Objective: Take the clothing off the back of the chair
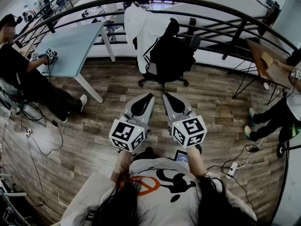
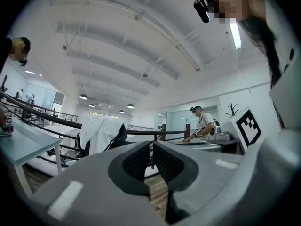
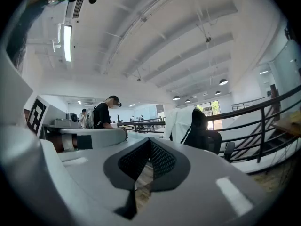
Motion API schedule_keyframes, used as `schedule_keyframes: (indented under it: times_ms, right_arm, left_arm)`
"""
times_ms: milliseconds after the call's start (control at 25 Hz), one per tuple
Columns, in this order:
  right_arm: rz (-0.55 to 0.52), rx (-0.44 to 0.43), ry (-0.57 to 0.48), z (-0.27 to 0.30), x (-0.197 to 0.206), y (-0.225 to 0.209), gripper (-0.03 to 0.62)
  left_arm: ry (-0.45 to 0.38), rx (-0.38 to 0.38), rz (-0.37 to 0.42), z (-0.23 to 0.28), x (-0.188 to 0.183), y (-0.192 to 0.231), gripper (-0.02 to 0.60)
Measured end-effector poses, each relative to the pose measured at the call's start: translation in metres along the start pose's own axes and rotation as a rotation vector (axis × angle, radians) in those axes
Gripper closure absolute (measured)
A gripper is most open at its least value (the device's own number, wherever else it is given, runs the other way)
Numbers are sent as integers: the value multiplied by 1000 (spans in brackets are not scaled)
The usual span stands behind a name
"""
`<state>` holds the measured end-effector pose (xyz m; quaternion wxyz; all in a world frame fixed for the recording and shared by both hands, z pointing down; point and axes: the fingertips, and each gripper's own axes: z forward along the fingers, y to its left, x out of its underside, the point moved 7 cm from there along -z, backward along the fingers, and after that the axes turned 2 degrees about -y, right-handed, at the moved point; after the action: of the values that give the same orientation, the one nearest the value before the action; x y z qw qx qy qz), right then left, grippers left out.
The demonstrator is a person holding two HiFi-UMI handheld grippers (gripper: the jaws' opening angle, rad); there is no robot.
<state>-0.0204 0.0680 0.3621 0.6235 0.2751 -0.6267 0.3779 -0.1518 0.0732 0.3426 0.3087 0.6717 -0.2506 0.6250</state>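
A white garment with dark trim [image 1: 141,29] hangs over the back of a black swivel chair [image 1: 171,55] standing ahead on the wood floor. Both grippers are held side by side well short of the chair, pointing at it. My left gripper [image 1: 148,97] is shut with nothing in it, and so is my right gripper [image 1: 167,96]. In the left gripper view the garment [image 2: 101,133] shows left of the closed left gripper [image 2: 151,146]. In the right gripper view the garment [image 3: 181,121] and chair [image 3: 208,128] sit right of the closed right gripper [image 3: 149,141].
A pale blue table [image 1: 75,46] stands left of the chair, with a seated person [image 1: 23,74] at it. A curved black railing [image 1: 211,13] runs behind the chair. A wooden table [image 1: 268,62] and another person [image 1: 282,112] are at right. Cables [image 1: 42,131] and a power strip [image 1: 233,168] lie on the floor.
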Motion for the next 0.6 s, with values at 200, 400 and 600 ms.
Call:
schedule_keyframes:
  times_ms: [200, 400, 600]
  right_arm:
    - [7, -10, 12, 7, 5, 7, 586]
    - [17, -16, 0, 22, 6, 11, 586]
    - [40, -7, -1, 42, 11, 14, 586]
  left_arm:
    - [14, -2, -4, -5, 2, 8, 581]
    - [27, -5, -7, -5, 5, 24, 581]
    - [30, -6, -8, -5, 5, 48, 581]
